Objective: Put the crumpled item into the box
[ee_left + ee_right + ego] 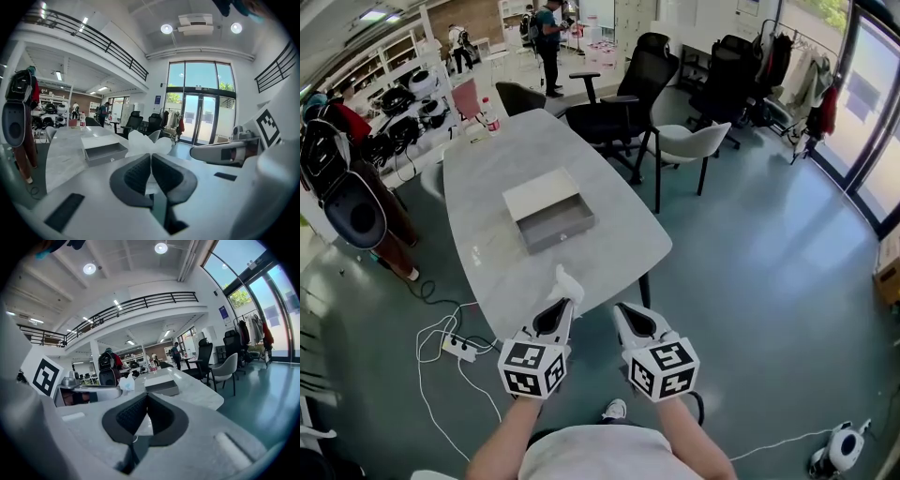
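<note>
The crumpled white item (567, 281) is pinched between the closed jaws of the left gripper (563, 305), at the near edge of the surface (483, 187). The open grey box (548, 217) is seen at 12 o'clock. At 3 o'clock, the right gripper (623, 314) is closed on nothing.

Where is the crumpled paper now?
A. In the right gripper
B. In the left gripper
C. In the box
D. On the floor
B: the left gripper is shut on the paper, which sticks out past its jaws, well short of the box.
</note>
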The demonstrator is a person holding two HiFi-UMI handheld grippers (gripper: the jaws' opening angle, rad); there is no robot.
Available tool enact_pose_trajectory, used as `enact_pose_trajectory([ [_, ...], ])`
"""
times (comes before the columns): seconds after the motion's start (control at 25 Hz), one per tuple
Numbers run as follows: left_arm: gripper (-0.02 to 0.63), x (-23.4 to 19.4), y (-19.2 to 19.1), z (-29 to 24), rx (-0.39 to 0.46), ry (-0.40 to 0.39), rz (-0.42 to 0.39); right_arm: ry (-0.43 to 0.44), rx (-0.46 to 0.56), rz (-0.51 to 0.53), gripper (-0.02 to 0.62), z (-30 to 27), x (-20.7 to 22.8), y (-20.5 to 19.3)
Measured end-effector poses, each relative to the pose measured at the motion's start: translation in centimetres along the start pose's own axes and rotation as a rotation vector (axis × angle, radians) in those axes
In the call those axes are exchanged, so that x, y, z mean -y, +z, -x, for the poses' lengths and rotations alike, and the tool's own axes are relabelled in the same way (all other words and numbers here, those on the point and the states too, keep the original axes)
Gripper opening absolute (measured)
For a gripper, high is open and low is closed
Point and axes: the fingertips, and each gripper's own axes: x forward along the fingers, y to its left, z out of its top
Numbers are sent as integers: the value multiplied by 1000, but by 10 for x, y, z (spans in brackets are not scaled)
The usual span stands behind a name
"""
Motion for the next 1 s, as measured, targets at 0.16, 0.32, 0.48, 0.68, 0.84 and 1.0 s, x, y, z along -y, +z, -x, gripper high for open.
enact_pose_trajectory([
  [0.16,17,1,6,-16,-3,15,-6,5,-6,2,5,-5,21,6],
  [0.32,17,-4,11,-25,-1,27,-5,11,2,11,5,-12,30,15],
  [0.48,17,-17,14,-34,5,35,-5,28,-6,24,5,-30,31,17],
  [0.68,17,-45,20,-53,11,38,6,41,-20,46,5,-67,32,25],
  [0.84,17,-76,30,-76,19,35,16,47,-36,67,5,-106,34,35],
  [1.0,17,-108,44,-95,28,28,22,51,-43,82,5,-145,33,49],
])
